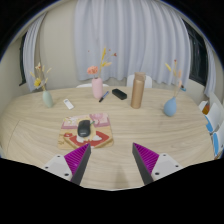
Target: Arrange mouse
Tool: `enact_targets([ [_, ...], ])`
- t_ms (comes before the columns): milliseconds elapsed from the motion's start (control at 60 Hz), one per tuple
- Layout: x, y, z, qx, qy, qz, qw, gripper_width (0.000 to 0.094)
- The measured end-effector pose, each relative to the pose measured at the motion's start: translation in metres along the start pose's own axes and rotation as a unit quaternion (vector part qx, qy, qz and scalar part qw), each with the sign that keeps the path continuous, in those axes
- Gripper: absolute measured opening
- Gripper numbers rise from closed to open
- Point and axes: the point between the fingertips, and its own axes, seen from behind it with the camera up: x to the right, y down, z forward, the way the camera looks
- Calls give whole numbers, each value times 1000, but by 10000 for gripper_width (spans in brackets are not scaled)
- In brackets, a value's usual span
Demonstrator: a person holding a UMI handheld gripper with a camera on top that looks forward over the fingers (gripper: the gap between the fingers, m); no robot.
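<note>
One black mouse (84,127) (long axis running away from the tool (113,162)) sits on the table (150,128), tool fingers apart.

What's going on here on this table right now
A handheld gripper hovers over a light wooden table, its fingers spread open and holding nothing. Just ahead of the fingers, a dark mouse lies on a pink mat, not yet touched. Farther back stand a pink vase, a tan cylinder, a blue vase and another vase with flowers. A black object lies between the pink vase and the cylinder, before a white curtain.
</note>
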Motion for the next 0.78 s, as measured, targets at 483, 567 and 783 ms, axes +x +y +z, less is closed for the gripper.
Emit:
enact_targets([
  [483, 98, 99, -146, -16, 34, 13, 999, 860],
  [567, 109, 110, -158, -16, 40, 11, 999, 863],
  [783, 115, 131, -181, -23, 30, 20, 999, 859],
])
